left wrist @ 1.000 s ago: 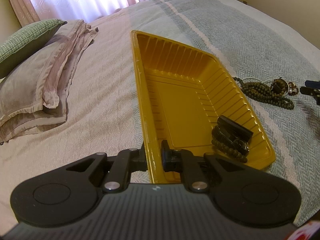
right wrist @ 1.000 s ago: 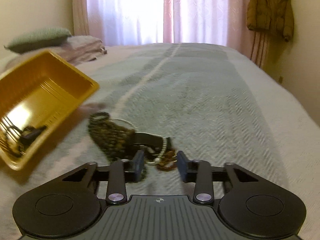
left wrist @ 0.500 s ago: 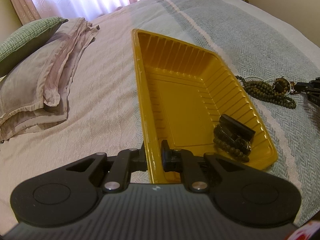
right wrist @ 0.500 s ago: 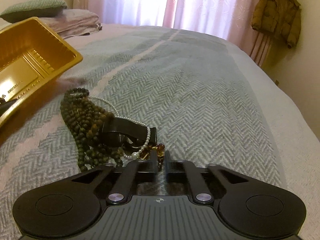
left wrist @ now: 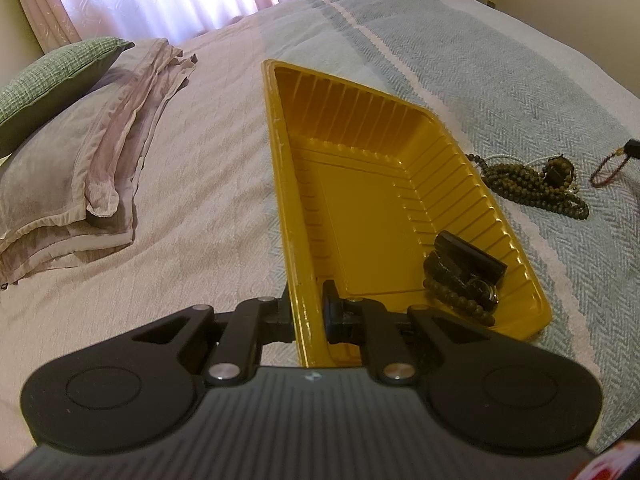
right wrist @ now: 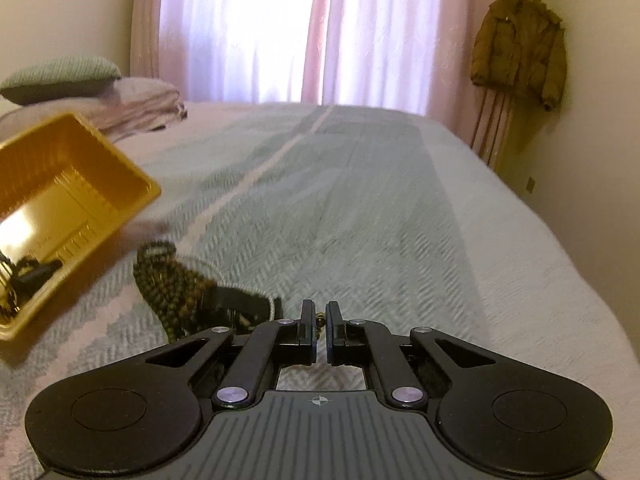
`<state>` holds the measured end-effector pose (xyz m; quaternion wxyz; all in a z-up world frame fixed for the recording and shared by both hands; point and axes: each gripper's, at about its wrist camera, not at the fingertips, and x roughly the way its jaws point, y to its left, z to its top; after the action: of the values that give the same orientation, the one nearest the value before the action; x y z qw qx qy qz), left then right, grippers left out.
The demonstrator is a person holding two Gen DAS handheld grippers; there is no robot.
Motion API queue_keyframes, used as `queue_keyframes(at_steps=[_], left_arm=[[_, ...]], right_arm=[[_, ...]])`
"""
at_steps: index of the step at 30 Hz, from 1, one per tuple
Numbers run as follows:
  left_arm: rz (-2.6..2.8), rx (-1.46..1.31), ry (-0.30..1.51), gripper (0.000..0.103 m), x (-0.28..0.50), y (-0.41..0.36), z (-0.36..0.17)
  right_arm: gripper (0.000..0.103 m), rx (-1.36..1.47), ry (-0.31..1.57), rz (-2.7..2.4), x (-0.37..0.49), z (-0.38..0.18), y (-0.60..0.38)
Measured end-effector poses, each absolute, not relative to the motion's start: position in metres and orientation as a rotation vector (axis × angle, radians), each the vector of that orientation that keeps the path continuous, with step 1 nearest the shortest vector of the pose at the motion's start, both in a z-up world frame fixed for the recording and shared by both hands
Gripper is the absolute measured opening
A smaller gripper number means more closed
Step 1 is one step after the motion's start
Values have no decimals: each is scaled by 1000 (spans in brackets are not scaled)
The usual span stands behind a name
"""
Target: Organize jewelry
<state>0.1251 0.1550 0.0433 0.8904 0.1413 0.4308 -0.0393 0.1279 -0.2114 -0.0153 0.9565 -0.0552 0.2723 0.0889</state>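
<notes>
1 tray (left wrist: pixel 280 184), 2 pillows (left wrist: pixel 60 168), 1 jacket (right wrist: pixel 518 46)

A home bedroom: a made bed (right wrist: pixel 360 208) under a grey herringbone blanket stretches ahead of the fingers, pillows (left wrist: pixel 60 152) stacked to their left, pink curtains (right wrist: pixel 316 32) over a bright window beyond, a brown jacket (right wrist: pixel 520 48) hanging on the right-hand wall

The yellow tray (left wrist: pixel 400 152) is showing glossy ribbed plastic. The bedspread (left wrist: pixel 500 92) is showing matt herringbone-woven cloth. The bead necklaces (left wrist: pixel 532 188) are appearing dull and round-grained. The left gripper (left wrist: pixel 308 316) is showing matt black plastic with bright metal pins.
</notes>
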Motion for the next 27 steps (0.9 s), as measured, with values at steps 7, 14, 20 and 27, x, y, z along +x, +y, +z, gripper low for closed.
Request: queue_keyframes(at_steps=[7,14,20,27], left_arm=[[-82,292,893,10,125,155,43],[-81,292,896,10,125,155,43],[-82,292,896,10,125,154,43],[-86,295,894,10,124,155,42]], right_arm=[[4,-109,513,218,117,8,-209],[4,-95,485,330,116,28,-184],[4,-65,472,493,125,42,-145],[4,-32,471,705,141,50,-82]])
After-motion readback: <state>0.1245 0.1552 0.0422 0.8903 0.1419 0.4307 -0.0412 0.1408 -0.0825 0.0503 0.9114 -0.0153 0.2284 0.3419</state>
